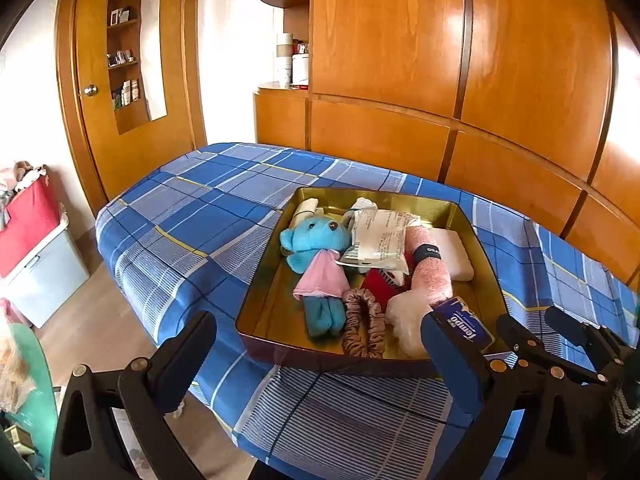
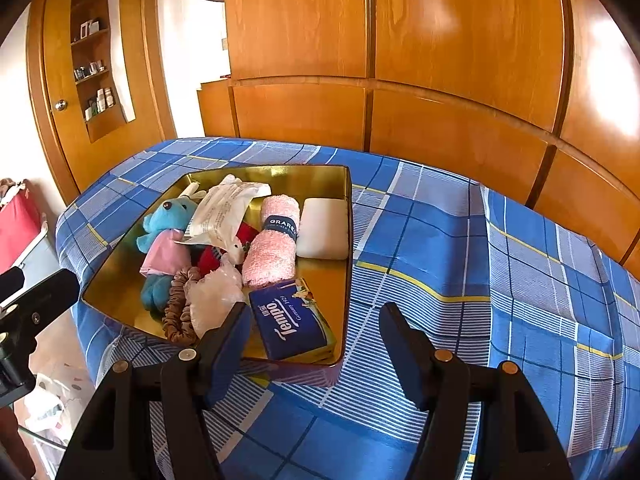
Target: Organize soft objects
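Observation:
A gold tin tray (image 1: 272,308) (image 2: 332,280) sits on the bed and holds soft things. In it lie a blue teddy in a pink dress (image 1: 316,256) (image 2: 164,236), a white paper packet (image 1: 380,240) (image 2: 224,212), a rolled pink towel (image 1: 430,276) (image 2: 272,248), a white pad (image 1: 456,256) (image 2: 324,232), a brown scrunchie (image 1: 364,328) (image 2: 178,308), a clear plastic bundle (image 2: 216,300) and a blue Tempo tissue pack (image 2: 288,320) (image 1: 466,322). My left gripper (image 1: 320,360) is open in front of the tray's near edge, holding nothing. My right gripper (image 2: 318,344) is open at the tray's near right corner, also holding nothing.
The bed (image 1: 192,216) has a blue plaid sheet, bare to the left and right of the tray. Wooden wardrobe panels (image 2: 440,120) stand behind it. A red and white storage box (image 1: 36,256) is on the floor to the left, below a wooden door (image 1: 120,120).

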Demonstrator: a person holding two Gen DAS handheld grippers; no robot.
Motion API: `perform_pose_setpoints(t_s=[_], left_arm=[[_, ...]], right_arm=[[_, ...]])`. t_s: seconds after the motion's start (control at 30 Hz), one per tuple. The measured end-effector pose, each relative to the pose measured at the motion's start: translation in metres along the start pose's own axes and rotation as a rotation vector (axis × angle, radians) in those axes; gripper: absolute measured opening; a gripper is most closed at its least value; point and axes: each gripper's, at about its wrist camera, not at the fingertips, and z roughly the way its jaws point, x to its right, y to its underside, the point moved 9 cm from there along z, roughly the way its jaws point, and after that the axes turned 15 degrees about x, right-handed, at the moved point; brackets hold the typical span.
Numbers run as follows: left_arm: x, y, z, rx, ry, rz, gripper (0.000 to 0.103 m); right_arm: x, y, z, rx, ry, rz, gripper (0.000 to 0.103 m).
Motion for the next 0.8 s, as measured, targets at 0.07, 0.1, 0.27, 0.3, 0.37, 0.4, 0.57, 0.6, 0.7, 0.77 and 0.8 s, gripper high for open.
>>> perform_pose_setpoints(t_s=[0.07,0.1,0.27,0.3,0.37,0.4,0.57,0.6,0.7,0.77,0.8], left_arm=[[-0.0007,0.0001,-0.0009,0.004,-0.013,0.014,0.103],[-0.0007,0.0001,-0.001,0.005,-0.014,0.018,0.103],[-0.0015,0.0,-0.0006,0.001,-0.012,0.01,0.103],[-0.0018,-0.0004,-0.0005,0.002,-0.012,0.011,0.103],[-0.002,-0.0008,-0.0005,0.001,-0.012,0.007,0.103],[-0.0022,-0.0009,-0.0003,0.0,-0.011,0.007,0.103],[-0.0022,-0.0005,-0.0001,-0.003,-0.01,0.004,0.103],[-0.0024,-0.0005,0.0,-0.004,-0.01,0.003,0.103],[-0.0027,-0.0003,0.0003,-0.006,-0.009,0.002,0.103],[-0.003,-0.0002,0.0005,-0.007,-0.01,0.003,0.103],[-0.0027,0.0,0.0003,-0.008,-0.01,0.003,0.103]], right_arm=[[-0.0014,0.0,0.0003,0.0,-0.003,-0.002,0.067],[-0.002,0.0,0.0002,0.0,-0.004,-0.003,0.067],[-0.0047,0.0003,0.001,0.0,-0.012,-0.008,0.067],[-0.0052,0.0006,0.0012,-0.001,-0.012,-0.01,0.067],[-0.0056,0.0012,0.0015,-0.003,-0.014,-0.009,0.067],[-0.006,0.0011,0.0014,-0.002,-0.015,-0.009,0.067],[-0.0071,0.0002,0.0017,-0.001,-0.018,-0.012,0.067],[-0.0075,0.0002,0.0018,-0.001,-0.019,-0.013,0.067],[-0.0078,0.0005,0.0015,-0.002,-0.021,-0.014,0.067],[-0.0078,0.0006,0.0015,-0.002,-0.021,-0.013,0.067],[-0.0078,0.0006,0.0015,-0.001,-0.02,-0.014,0.067]])
